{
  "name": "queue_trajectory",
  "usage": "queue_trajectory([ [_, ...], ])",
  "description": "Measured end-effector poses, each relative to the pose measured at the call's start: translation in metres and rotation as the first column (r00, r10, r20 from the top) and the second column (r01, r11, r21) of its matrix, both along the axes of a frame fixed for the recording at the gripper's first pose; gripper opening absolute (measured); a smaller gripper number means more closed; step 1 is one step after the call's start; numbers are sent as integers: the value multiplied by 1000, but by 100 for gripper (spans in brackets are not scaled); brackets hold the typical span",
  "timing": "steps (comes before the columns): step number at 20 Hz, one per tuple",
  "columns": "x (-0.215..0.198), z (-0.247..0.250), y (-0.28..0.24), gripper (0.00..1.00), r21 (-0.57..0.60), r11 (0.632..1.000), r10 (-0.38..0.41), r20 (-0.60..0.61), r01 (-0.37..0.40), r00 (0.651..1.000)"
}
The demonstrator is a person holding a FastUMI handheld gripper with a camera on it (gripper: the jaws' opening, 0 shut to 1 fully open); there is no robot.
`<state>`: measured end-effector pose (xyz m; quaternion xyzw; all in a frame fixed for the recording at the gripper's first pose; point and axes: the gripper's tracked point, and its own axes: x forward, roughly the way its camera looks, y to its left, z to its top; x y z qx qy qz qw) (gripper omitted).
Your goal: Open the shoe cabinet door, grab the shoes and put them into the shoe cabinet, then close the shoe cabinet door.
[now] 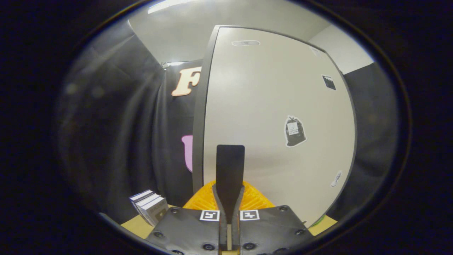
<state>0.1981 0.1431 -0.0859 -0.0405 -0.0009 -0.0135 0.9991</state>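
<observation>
The shoe cabinet's white door (pixel 276 106) stands close ahead, tall and flat, with a few small stickers on its face. Its dark side edge (pixel 199 124) runs down on the left. My gripper (pixel 230 166) is shut: the two black fingers are pressed together into one dark blade, pointing up in front of the door's lower part, a little right of that edge. I see nothing between them. Just behind and below the fingers lies an orange ribbed thing (pixel 254 200); I cannot tell what it is. Whether the fingers touch the door is unclear.
A small stack of white and grey boxes (pixel 150 207) stands on the light wooden surface (pixel 136 226) to the left of the fingers. The black cloth wall hangs behind and on both sides of the cabinet. A green scrap (pixel 319 220) shows by the door's lower right corner.
</observation>
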Motion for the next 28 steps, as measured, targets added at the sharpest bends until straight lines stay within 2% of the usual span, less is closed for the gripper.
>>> queue_trajectory([
  [5,-22,1,0,6,23,997,67,-12,-67,998],
  [10,-64,3,-6,6,47,987,155,-23,-154,988],
  [18,-144,13,-47,6,60,961,271,-45,-269,961],
  [23,-185,20,-86,6,58,958,284,-56,-280,957],
  [28,-219,28,-143,6,39,972,233,-57,-231,971],
])
